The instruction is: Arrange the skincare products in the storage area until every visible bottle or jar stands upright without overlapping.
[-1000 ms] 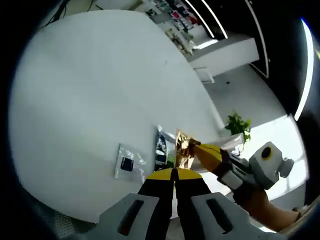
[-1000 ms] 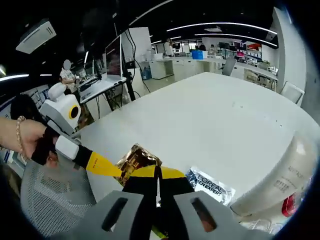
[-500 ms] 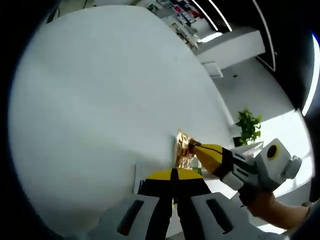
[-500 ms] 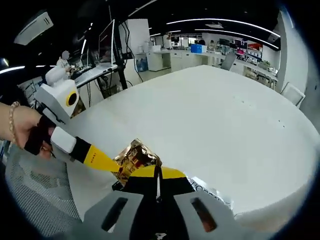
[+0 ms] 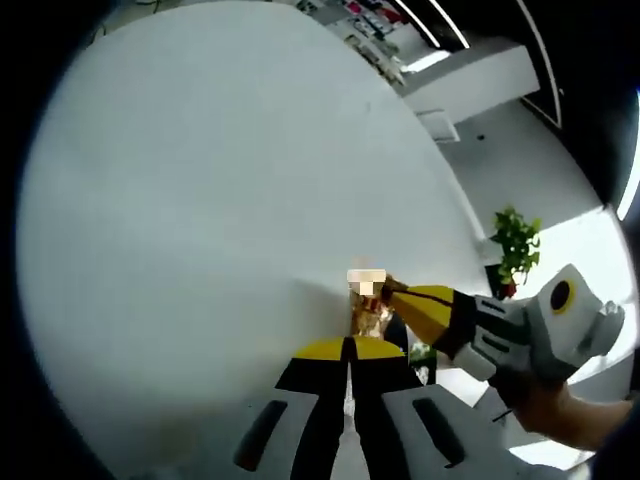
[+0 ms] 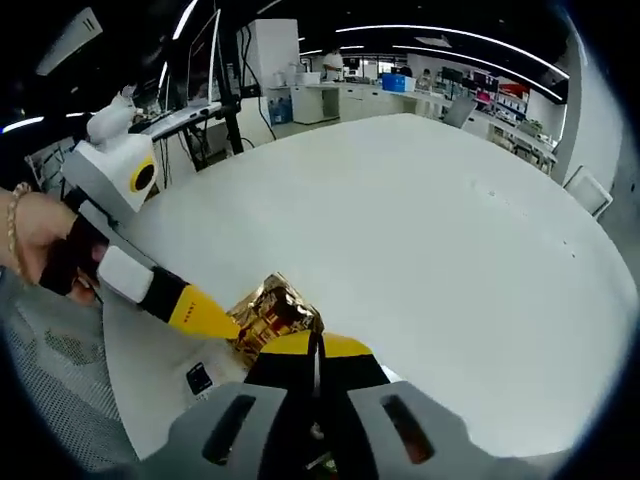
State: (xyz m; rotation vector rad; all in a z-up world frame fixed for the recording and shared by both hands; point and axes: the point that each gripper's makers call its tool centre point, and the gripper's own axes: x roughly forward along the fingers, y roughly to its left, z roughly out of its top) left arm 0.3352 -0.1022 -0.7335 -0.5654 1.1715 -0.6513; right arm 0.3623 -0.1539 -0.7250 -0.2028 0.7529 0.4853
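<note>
Left gripper view has the left hand-held gripper (image 5: 349, 347) rising from the bottom, its yellow-tipped jaws pressed together and clamped on the lower edge of a crinkled gold foil sachet (image 5: 371, 316). The right hand-held gripper (image 5: 392, 294) comes in from the right of the sachet, its yellow tips meeting on the sachet's upper right side; a person's hand (image 5: 560, 412) grips its grey body further out. The sachet hangs just above the near edge of the white table (image 5: 200, 200), which spreads away behind it. Beyond the table edge, to the right of the sachet, a green potted plant (image 5: 515, 238) stands on the floor.

Right gripper view shows the right hand-held gripper (image 6: 314, 345) with its jaws closed on the near edge of the same gold foil sachet (image 6: 268, 314). The left hand-held gripper (image 6: 234, 333) reaches the sachet from the left, tips pinched on its left side, and a hand (image 6: 45, 250) wearing a bead bracelet holds it further back. Left of the sachet and lower, a small clear packet with a black label (image 6: 198, 379) lies flat on the table (image 6: 420, 250). Far behind the sachet, desks with monitors (image 6: 205, 80) line the room.
</note>
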